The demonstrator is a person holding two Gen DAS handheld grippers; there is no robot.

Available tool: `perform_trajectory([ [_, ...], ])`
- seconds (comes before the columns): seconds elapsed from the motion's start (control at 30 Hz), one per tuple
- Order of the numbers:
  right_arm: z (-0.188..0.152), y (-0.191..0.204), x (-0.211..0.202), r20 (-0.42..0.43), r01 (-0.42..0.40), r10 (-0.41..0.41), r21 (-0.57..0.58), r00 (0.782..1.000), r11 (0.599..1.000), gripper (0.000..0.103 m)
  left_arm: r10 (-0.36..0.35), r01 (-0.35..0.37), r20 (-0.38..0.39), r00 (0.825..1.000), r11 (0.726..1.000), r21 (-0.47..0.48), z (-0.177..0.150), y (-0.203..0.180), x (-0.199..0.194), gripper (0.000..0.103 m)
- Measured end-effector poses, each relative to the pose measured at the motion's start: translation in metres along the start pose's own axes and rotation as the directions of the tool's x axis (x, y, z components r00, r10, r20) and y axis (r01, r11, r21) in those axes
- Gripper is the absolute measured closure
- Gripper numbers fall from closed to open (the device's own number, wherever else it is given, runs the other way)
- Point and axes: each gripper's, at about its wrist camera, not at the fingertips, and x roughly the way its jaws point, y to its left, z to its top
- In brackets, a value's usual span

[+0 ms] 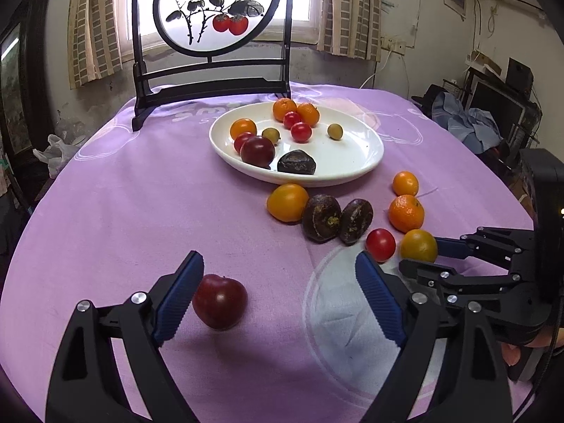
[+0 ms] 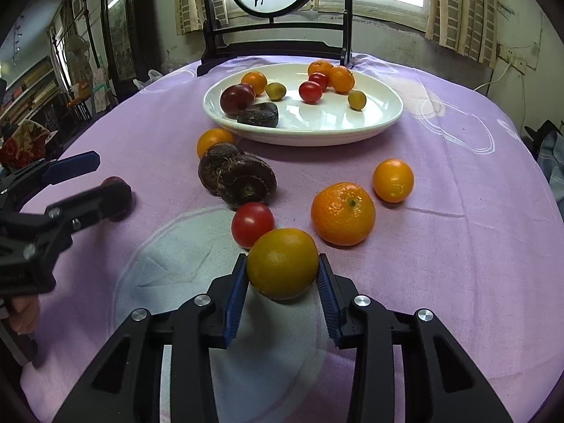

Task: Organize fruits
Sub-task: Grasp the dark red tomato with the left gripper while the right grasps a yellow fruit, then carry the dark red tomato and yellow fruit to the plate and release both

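A white plate [image 1: 352, 171] holds several small fruits; it also shows in the right wrist view [image 2: 352, 134]. My left gripper [image 1: 280, 294] is open around a dark red plum [image 1: 219, 301] that lies on the purple cloth beside its left finger. My right gripper [image 2: 282, 278] is shut on a yellow-orange fruit [image 2: 282, 262], which also shows in the left wrist view [image 1: 418, 245]. A red tomato [image 2: 252, 224], a mandarin [image 2: 342, 213], an orange fruit [image 2: 392, 180] and two dark water chestnuts [image 2: 243, 180] lie loose on the cloth.
A dark wooden screen stand [image 1: 211, 84] with a round painted panel stands behind the plate. Another orange fruit [image 1: 287, 202] lies just in front of the plate. The table edge drops off at left and right, with room clutter beyond.
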Motion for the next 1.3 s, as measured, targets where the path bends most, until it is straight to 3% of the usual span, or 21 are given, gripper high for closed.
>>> perform_trajectory([
  [0.3,-0.004,-0.003,-0.017,0.042,-0.026,0.026,0.001,0.999,1.0,0.064,0.089,-0.09,0.023,0.996,0.996,0.009,-0.014,0.018,-0.013,0.017],
  [0.43,-0.004,-0.001,-0.02,0.049,-0.039,0.039,-0.008,0.998,0.999,0.064,0.134,-0.133,-0.015,0.991,0.991,0.021,-0.019,0.021,-0.002,0.017],
  [0.5,-0.004,-0.001,-0.022,0.056,-0.044,0.045,-0.009,0.997,0.999,0.064,0.136,-0.135,-0.033,0.99,0.991,0.018,-0.02,0.023,0.005,0.023],
  [0.67,-0.003,0.0,-0.027,0.071,-0.056,0.056,-0.011,0.996,0.998,0.064,0.102,-0.105,-0.147,0.984,0.994,-0.018,-0.022,0.031,0.03,0.064],
  [0.87,-0.002,-0.002,-0.032,0.086,-0.055,0.055,0.0,0.995,0.999,0.064,0.061,-0.071,-0.163,0.985,0.996,-0.054,-0.022,0.03,0.029,0.065],
  [1.03,0.007,-0.009,-0.045,0.13,-0.059,0.055,0.029,0.99,0.998,0.064,-0.001,0.001,-0.118,0.993,1.0,-0.004,0.01,0.009,0.016,0.065],
  [1.3,0.053,-0.023,-0.043,0.175,0.023,-0.021,-0.01,0.984,1.0,0.064,-0.026,0.027,-0.032,0.999,1.0,0.012,0.086,-0.015,0.032,0.065],
])
